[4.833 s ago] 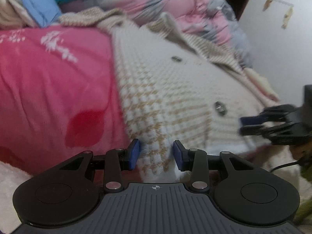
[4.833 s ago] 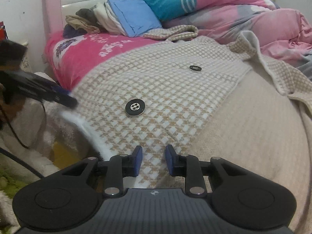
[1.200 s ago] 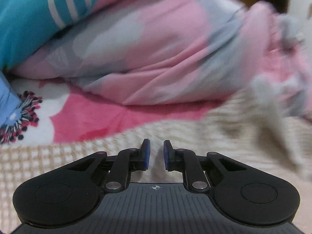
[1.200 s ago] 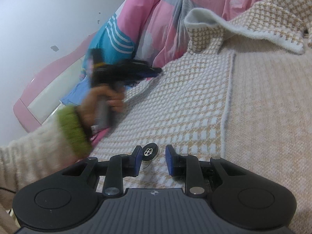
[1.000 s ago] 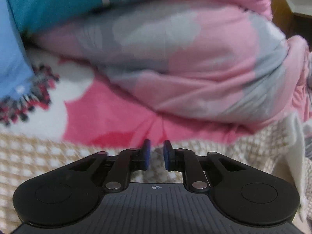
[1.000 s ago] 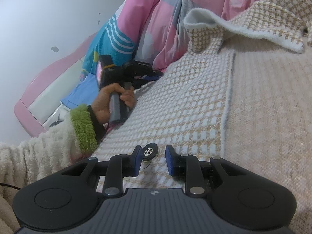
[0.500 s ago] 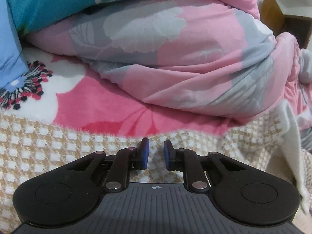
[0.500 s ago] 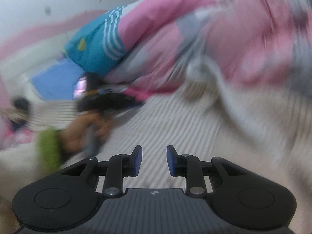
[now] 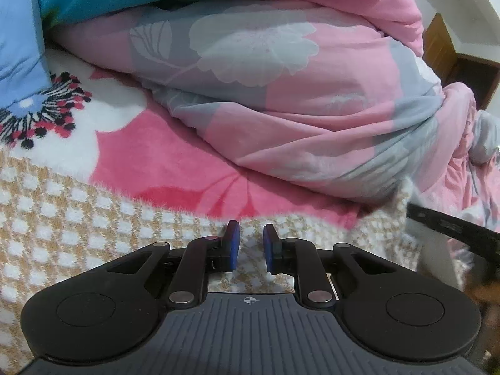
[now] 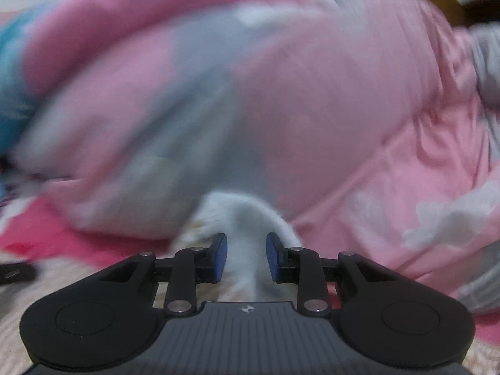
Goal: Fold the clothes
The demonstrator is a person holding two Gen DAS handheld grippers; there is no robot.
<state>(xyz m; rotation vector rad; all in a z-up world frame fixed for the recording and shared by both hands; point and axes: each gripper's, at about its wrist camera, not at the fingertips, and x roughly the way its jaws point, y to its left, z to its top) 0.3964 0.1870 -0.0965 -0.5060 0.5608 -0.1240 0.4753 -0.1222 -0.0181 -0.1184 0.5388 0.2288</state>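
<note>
Right wrist view heavily motion-blurred: pink quilt (image 10: 312, 109) shows no pattern detail. White fabric (image 10: 247, 234) between the blue pads cannot be identified (contact undeterminable). Checked garment (image 9: 62, 234) runs off the left edge.

In the left wrist view, the knitted coat (image 9: 78, 218) lies spread on the bed blanket (image 9: 162, 156) directly under and in front of the left hand-held gripper (image 9: 249, 247), whose fingers stand a little apart over the coat's far edge. Behind that edge the blanket runs back to a bunched quilt (image 9: 281, 93), with a pillow (image 9: 18, 37) at the far left and a wooden cabinet (image 9: 453, 56) at the far right. In the blurred right wrist view, a raised fold of the coat (image 10: 247, 218) sits between the parted fingers of the right hand-held gripper (image 10: 246, 257), with the quilt (image 10: 281, 93) heaped just behind it.
</note>
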